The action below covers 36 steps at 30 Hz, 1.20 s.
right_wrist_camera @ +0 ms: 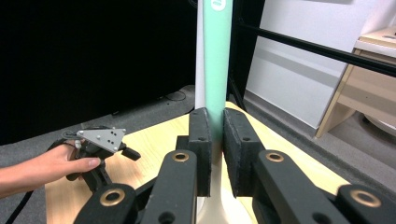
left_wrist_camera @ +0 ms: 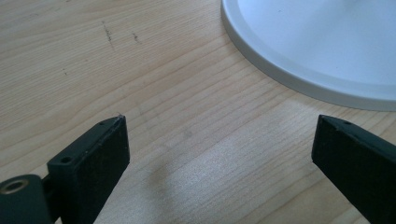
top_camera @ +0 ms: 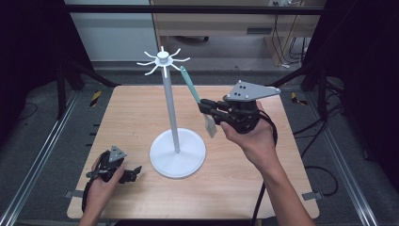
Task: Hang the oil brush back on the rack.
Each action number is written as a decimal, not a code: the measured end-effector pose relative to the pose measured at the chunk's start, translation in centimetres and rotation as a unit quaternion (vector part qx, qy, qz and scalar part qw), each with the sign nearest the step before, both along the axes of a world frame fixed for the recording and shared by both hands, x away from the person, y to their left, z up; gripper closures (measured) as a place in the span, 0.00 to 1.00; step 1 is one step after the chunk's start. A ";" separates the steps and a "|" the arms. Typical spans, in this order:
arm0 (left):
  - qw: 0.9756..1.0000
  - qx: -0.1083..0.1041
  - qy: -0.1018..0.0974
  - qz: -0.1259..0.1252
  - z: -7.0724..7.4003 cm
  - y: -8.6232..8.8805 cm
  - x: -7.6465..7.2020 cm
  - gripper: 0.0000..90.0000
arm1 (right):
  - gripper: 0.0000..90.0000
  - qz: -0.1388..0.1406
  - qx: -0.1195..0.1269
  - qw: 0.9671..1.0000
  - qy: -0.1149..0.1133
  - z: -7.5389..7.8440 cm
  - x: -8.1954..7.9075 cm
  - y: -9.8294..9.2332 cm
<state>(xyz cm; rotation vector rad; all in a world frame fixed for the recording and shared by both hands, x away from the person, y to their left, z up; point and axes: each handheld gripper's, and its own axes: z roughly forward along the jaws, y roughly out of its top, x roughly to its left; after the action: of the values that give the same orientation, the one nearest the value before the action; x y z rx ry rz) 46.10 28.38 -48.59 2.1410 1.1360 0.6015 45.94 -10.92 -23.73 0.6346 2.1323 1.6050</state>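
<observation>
A white stand (top_camera: 170,109) with a round base (top_camera: 178,153) and a ring of hooks (top_camera: 163,60) on top rises from the middle of the wooden table (top_camera: 131,117). My right gripper (top_camera: 206,107) hovers to its right, shut on a teal-handled spatula (top_camera: 194,94) whose handle tip reaches up beside the hooks and whose pale blade (top_camera: 211,126) hangs below. In the right gripper view the teal handle (right_wrist_camera: 217,60) is pinched between the pads (right_wrist_camera: 201,135). My left gripper (top_camera: 135,171) rests low at the front left, open, with bare wood between its fingers (left_wrist_camera: 100,149).
The stand's base rim (left_wrist_camera: 299,77) lies just ahead of the left gripper. Metal rails (top_camera: 42,150) run along both sides of the table. Cables (top_camera: 324,174) lie on the floor at the right. A cabinet (top_camera: 235,21) stands behind.
</observation>
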 end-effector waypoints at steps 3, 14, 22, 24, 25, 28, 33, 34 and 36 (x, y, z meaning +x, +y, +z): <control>1.000 -0.001 -0.001 0.000 0.0 0.0 0.0 0.04 | 0.91 0.000 -0.003 1.000 0.002 0.0 0.1 0.3; 1.000 -0.001 0.000 0.000 0.0 0.0 0.0 0.04 | 0.91 -0.009 -0.011 1.000 0.004 -0.3 0.6 1.5; 1.000 -0.002 0.000 -0.001 0.0 0.1 0.0 0.04 | 1.00 -0.014 -0.018 1.000 0.002 -0.7 0.8 2.3; 1.000 -0.002 0.000 -0.001 0.0 0.1 0.0 0.04 | 0.99 -0.018 -0.020 1.000 -0.001 -0.7 0.9 2.4; 1.000 -0.002 0.001 -0.001 0.0 0.1 0.0 0.04 | 0.98 -0.019 -0.021 1.000 -0.002 -0.7 0.9 2.5; 1.000 -0.002 0.001 -0.001 0.0 0.1 0.0 0.04 | 0.97 -0.019 -0.029 0.999 -0.005 -0.7 0.8 2.7; 1.000 -0.002 0.001 -0.001 0.0 0.1 0.0 0.04 | 0.97 -0.020 -0.034 0.999 -0.005 -0.8 0.5 2.5; 1.000 -0.001 0.001 -0.001 0.0 0.1 0.0 0.04 | 0.97 -0.021 -0.035 0.999 -0.005 -0.7 0.5 2.4; 1.000 -0.002 0.001 -0.001 0.0 0.1 0.0 0.04 | 0.97 -0.025 -0.035 0.999 -0.005 -0.7 0.4 2.2</control>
<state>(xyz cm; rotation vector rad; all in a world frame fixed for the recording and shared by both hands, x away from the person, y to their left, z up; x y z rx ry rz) 46.09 28.45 -48.59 2.1400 1.1348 0.5971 46.35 -8.75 -24.45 0.6512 2.1365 1.4980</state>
